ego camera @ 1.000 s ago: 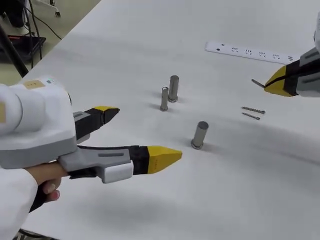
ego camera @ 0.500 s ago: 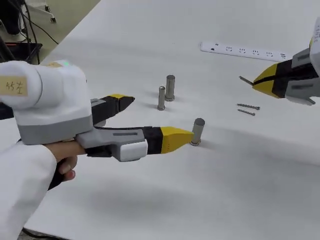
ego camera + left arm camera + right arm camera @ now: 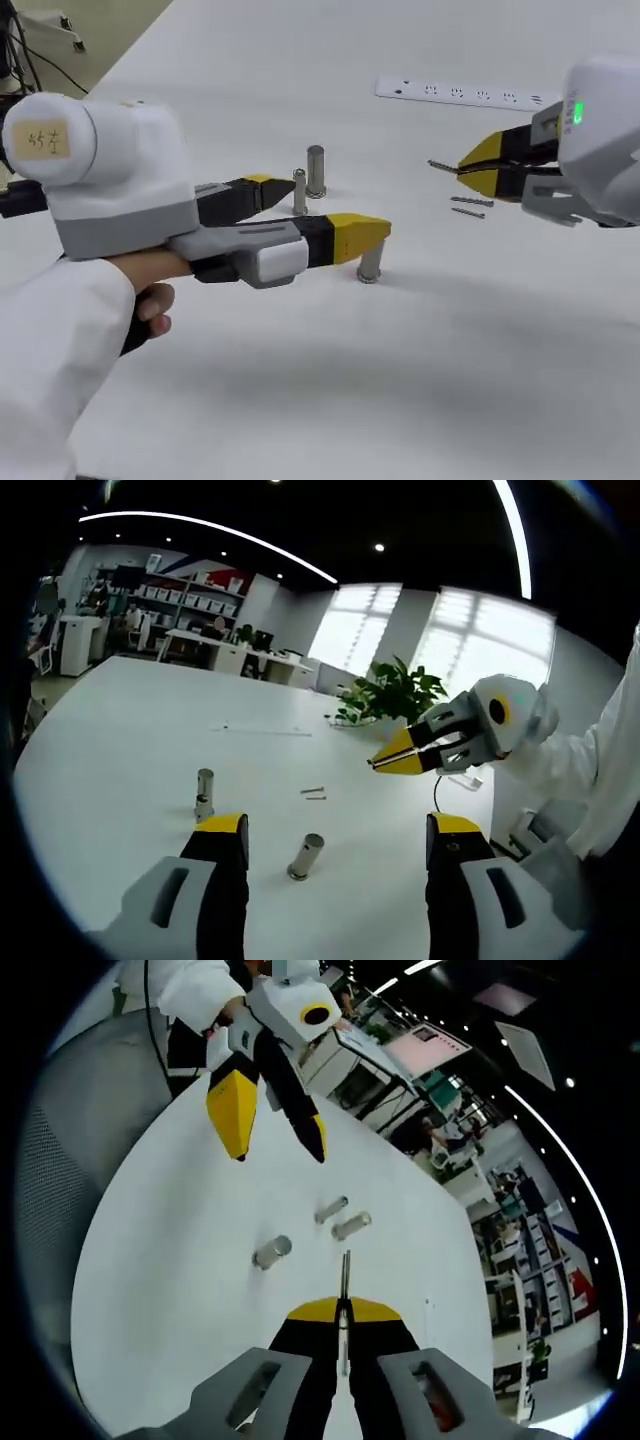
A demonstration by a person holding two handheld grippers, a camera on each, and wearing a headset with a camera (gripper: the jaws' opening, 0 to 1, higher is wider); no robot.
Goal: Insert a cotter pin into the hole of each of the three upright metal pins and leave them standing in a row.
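Both aloft, level: left tool [image 3: 335, 208] agape, right tool [image 3: 465, 168] on cotter pin [image 3: 441, 165].

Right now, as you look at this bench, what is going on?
A person holds two grippers. The right gripper is shut on a cotter pin above the table. The left gripper is open, close to the nearest metal pin, which stands upright. Beyond it two other metal pins stand side by side, and two more cotter pins lie on the table.
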